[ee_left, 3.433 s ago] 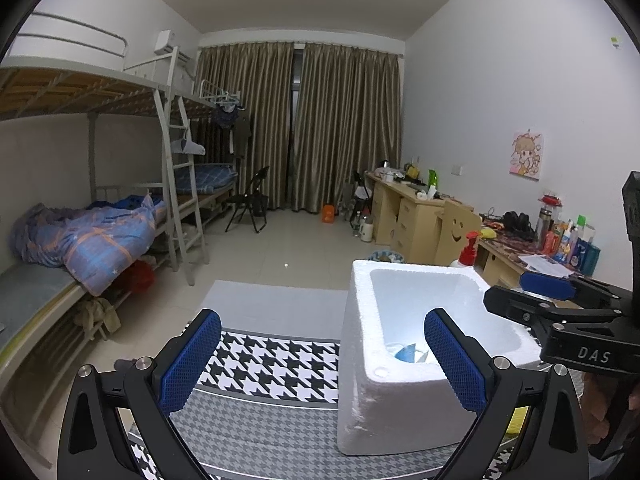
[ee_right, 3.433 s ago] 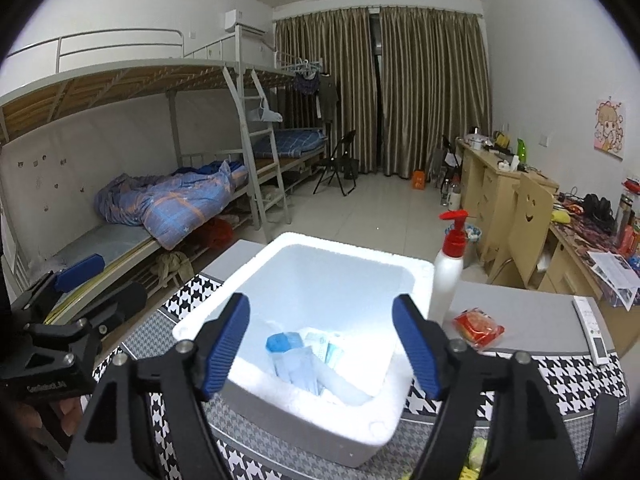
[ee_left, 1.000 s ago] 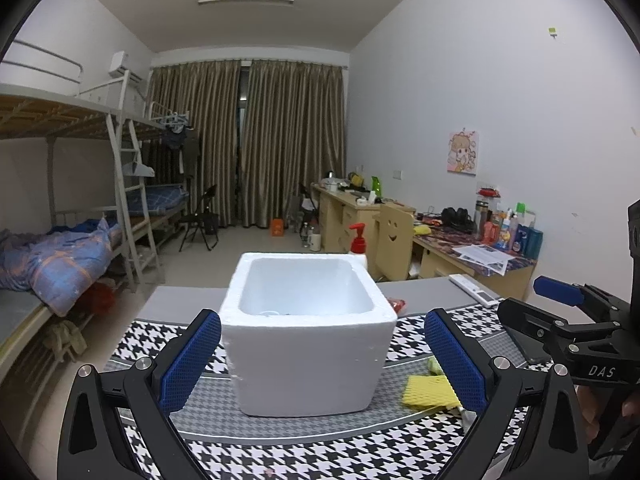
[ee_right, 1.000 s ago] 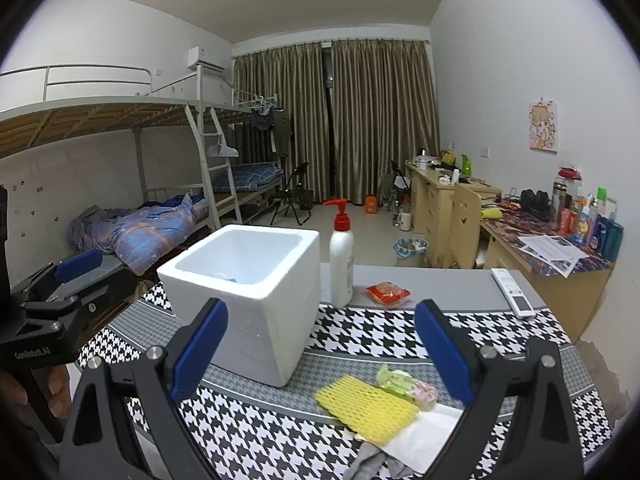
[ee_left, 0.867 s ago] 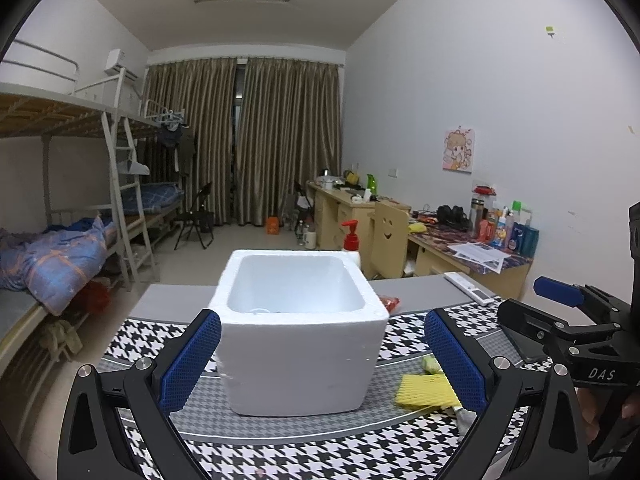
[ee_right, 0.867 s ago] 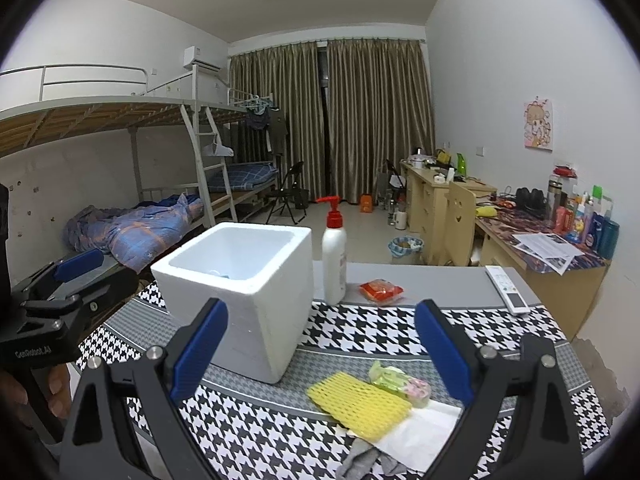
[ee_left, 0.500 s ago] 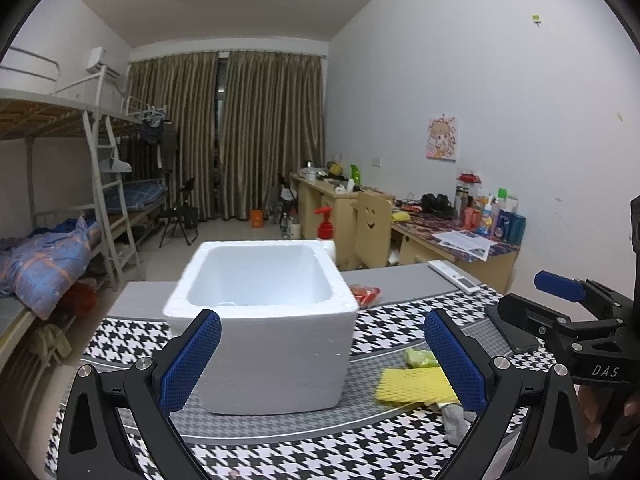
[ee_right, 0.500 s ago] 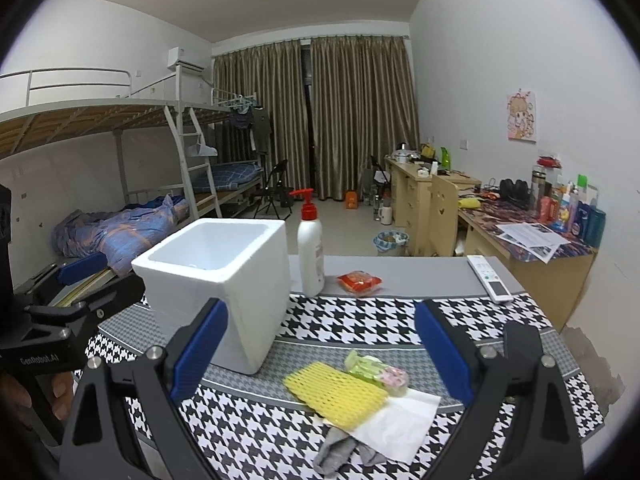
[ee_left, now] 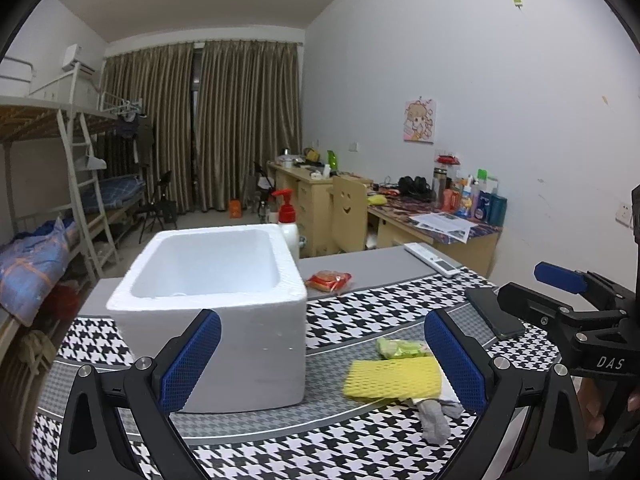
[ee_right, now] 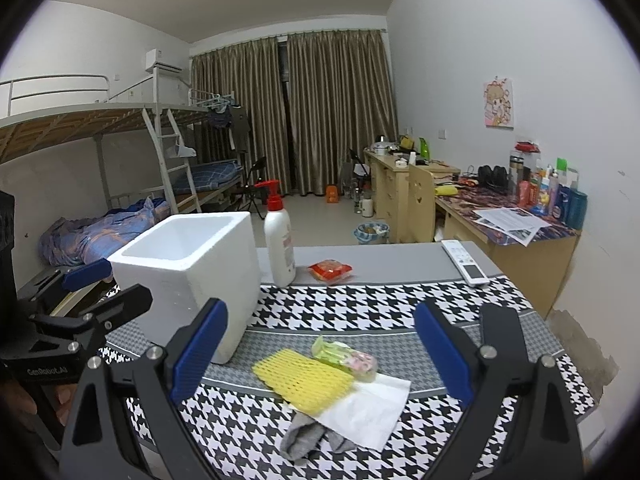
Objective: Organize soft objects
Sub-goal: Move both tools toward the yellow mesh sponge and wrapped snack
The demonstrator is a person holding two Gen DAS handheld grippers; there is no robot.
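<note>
From my left wrist camera, my left gripper (ee_left: 322, 354) hangs above the houndstooth-patterned tablecloth (ee_left: 372, 308) with its blue-padded fingers (ee_left: 188, 360) spread wide, nothing between them. The white rectangular foam box (ee_left: 216, 300) stands at about eleven o'clock, open side up. At one o'clock lies a yellow mesh foam sleeve (ee_left: 394, 376), with a green plastic-wrapped packet (ee_left: 398, 347) touching its far edge and a grey sock (ee_left: 434, 420) just beside its near corner. A red snack pouch (ee_left: 329, 280) sits beyond the box, and a black phone (ee_left: 494, 318) lies towards two o'clock. My right gripper (ee_left: 560, 280) shows at three o'clock.

From my right wrist camera, the right gripper (ee_right: 320, 354) is likewise released, fingers wide apart and empty. At twelve o'clock, the yellow sleeve (ee_right: 304, 380) overlaps a white paper sheet (ee_right: 368, 408), the green packet (ee_right: 344, 356) rests against its far side, and the sock (ee_right: 306, 438) pokes out at the near end. The foam box (ee_right: 188, 276) stands at ten o'clock, a white pump bottle with a red top (ee_right: 279, 240) just beside it. A white remote control (ee_right: 466, 262) lies at two o'clock.
</note>
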